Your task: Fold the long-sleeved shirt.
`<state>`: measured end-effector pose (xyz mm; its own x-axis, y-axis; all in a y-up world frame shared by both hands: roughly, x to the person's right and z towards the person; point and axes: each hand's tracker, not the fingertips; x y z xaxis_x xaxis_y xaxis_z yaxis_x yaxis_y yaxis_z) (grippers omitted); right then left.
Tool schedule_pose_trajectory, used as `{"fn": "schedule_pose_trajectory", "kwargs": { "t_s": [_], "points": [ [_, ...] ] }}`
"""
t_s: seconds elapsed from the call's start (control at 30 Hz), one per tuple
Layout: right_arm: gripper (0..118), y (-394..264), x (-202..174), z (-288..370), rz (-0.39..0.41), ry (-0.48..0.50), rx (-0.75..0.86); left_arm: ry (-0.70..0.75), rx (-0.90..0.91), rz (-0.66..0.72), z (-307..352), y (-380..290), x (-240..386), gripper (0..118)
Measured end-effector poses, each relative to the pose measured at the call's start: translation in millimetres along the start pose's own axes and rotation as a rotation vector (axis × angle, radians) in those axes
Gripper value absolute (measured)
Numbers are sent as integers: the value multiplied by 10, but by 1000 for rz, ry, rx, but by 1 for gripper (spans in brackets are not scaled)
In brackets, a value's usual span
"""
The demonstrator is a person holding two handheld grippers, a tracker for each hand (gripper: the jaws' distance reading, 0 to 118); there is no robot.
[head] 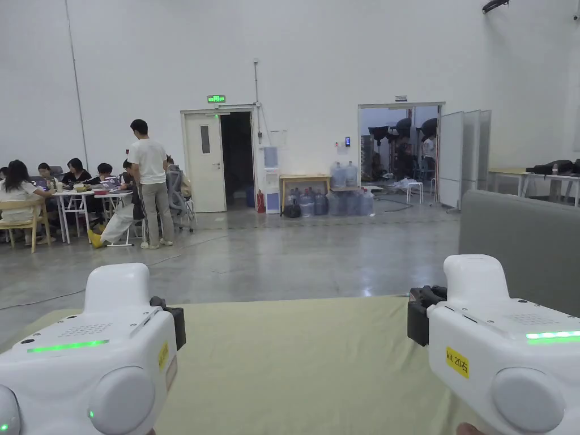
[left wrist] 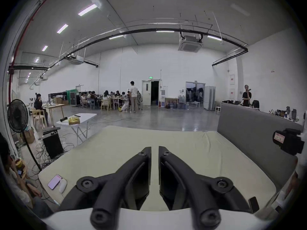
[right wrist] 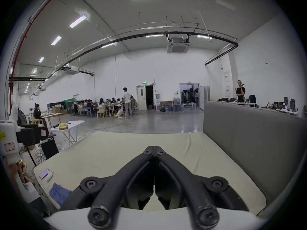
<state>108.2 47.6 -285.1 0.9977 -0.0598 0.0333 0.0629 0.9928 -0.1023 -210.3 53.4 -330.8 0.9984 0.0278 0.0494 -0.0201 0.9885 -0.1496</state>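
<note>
I hold both grippers level above the pale green mattress, pointing toward the far end of the hall. My left gripper has its jaws a narrow gap apart with nothing between them; my right gripper has its jaws pressed tip to tip, also empty. I judge the fold has not begun: this is the moment before any grasp.

The only cloth I can find is a blue crumpled piece at the near left edge of the mattress, close beside a phone lying on a white pad. I take it for the long-sleeved shirt, though too little shows to be sure. It is bunched, so I cannot tell its long axis or which way the collar points.

Next I would need to tilt down, reach near-left, spread the jaws and drag the cloth to the bare middle.
</note>
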Motion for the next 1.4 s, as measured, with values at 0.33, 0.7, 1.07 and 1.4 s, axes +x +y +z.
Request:
{"fn": "schedule_pose_trajectory", "kwargs": {
  "t_s": [0.33, 0.7, 1.07, 1.4],
  "points": [
    [118, -23, -126, -113, 39, 13, 21, -33, 11, 40, 54, -15, -46, 115],
    [118, -42, -97, -120, -53, 97, -33, -13, 1, -4, 39, 12, 3, 118],
    [118, 21, -260, -23, -22, 17, -13, -24, -25, 13, 38, 14, -50, 118],
    [118, 9, -332, 16, -23, 33, -19, -31, -19, 14, 56, 13, -84, 118]
  ]
}}
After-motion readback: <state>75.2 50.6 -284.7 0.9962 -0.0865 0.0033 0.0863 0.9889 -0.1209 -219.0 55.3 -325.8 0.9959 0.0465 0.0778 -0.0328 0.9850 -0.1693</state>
